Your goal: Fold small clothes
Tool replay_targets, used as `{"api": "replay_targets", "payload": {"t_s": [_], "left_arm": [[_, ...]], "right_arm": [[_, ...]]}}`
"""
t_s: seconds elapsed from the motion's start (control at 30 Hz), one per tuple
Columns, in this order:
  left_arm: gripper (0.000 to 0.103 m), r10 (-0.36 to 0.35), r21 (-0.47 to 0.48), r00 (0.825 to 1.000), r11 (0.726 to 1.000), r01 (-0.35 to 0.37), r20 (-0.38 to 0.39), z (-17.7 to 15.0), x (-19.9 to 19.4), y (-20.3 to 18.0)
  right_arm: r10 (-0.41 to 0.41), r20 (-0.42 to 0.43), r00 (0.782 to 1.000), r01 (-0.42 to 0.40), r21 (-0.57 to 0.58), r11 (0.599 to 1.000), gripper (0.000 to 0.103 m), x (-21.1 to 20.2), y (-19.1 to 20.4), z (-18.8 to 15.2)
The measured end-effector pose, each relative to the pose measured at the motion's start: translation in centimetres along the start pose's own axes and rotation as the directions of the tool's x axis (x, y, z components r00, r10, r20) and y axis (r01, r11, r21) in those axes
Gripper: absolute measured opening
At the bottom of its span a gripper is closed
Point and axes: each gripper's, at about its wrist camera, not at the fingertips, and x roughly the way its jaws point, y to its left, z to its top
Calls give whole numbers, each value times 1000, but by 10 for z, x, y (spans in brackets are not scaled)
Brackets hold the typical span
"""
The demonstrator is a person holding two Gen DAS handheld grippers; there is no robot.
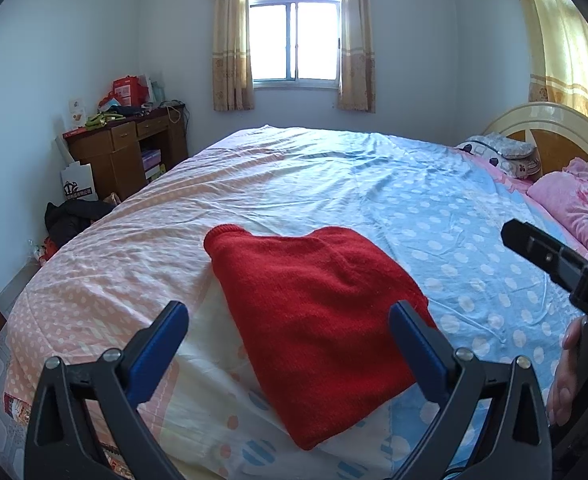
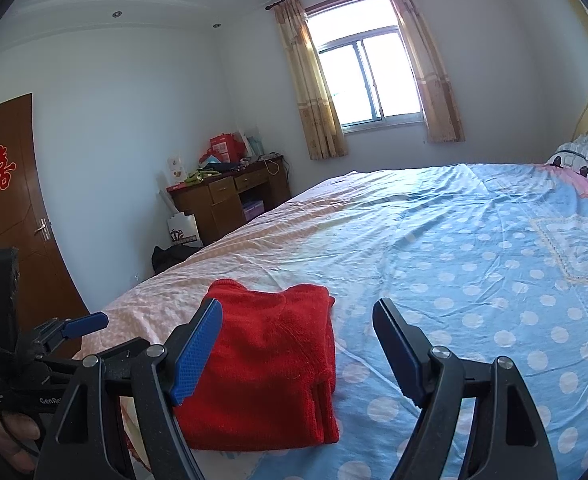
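Observation:
A red knit garment (image 1: 314, 320) lies folded into a compact rectangle on the bed (image 1: 334, 184), near its front edge. It also shows in the right wrist view (image 2: 269, 364). My left gripper (image 1: 289, 320) is open and empty, held just above and in front of the garment, apart from it. My right gripper (image 2: 298, 320) is open and empty, with the garment below its left finger. The right gripper's body (image 1: 554, 264) shows at the right of the left wrist view. The left gripper (image 2: 53, 344) shows at the left of the right wrist view.
The bed has a pink and blue polka-dot sheet (image 2: 474, 280). Pink pillows (image 1: 574, 200) and a headboard (image 1: 550, 124) are at the right. A cluttered wooden desk (image 1: 133, 148) stands by the far wall, with a dark bag (image 1: 73, 216) on the floor. A door (image 2: 9, 208) is at left.

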Motion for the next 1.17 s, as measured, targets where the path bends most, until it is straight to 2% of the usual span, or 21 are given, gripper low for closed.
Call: {"api": "replay_targets", "payload": {"t_s": [0.4,0.77,1.17], "left_arm": [[103,-14,-16,1000,1000,14,15,7,-8,1],[103,42,-37,995,999,-39,89,17,-22,13],[103,95,-51,989,995,-90,111,14,-18,22]], "right_arm": [[-6,47,999,7,-32,999,78,-11,7,2],[7,64,998,-3,-64,998,79,-19,18,2],[30,44,999,-25,-115,993,79,-15,30,-3]]}}
